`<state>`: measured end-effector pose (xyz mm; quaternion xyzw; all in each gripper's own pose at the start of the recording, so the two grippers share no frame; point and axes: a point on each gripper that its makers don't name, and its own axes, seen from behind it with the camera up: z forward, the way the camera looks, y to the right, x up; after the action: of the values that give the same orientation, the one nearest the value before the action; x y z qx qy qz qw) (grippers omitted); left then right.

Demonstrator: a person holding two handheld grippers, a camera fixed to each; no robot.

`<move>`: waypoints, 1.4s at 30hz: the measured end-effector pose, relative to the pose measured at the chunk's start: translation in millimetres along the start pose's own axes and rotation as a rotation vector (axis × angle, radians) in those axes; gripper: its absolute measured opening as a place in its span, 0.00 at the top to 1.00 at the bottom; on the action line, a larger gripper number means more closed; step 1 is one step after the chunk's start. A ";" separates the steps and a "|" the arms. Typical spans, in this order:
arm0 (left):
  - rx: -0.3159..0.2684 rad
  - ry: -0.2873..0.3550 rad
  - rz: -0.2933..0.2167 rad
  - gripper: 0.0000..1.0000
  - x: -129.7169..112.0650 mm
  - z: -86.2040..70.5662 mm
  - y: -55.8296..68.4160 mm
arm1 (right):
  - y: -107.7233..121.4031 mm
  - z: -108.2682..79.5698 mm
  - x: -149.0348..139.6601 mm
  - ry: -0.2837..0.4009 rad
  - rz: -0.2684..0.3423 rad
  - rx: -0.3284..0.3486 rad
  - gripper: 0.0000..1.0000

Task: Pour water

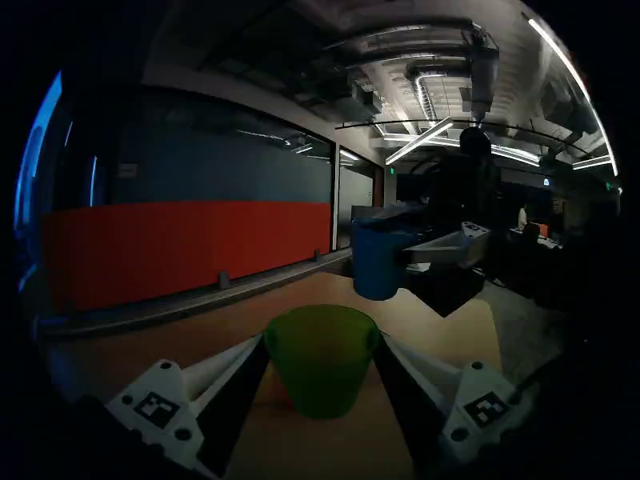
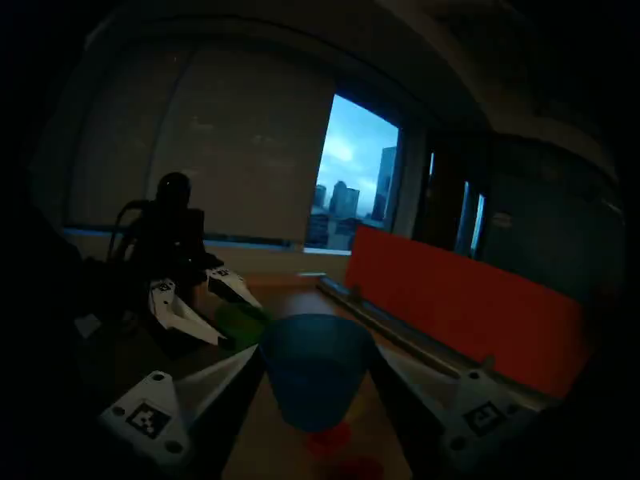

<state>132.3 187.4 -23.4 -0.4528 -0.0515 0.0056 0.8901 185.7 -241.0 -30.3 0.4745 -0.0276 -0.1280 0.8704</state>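
L tongs grip green cup, R tongs grip blue cup; I see blue cup up & right of green, not tipped yet.

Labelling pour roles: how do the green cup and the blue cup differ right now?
Colour: the green cup is translucent green, the blue cup dark blue.
Holder: the green cup sits between the left gripper fingers, the blue cup between the right gripper fingers.
Shared: both are tapered, open-topped and roughly upright; contents too dark to tell.
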 end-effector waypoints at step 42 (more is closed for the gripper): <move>-0.057 -0.006 0.024 0.13 -7.8 11.4 24.2 | -0.3 19.1 36.3 0.001 -0.300 0.028 0.06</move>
<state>124.3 210.3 -36.9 -0.4786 -0.0490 0.0160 0.8765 217.5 -265.9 -22.7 0.4853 0.0424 -0.2558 0.8350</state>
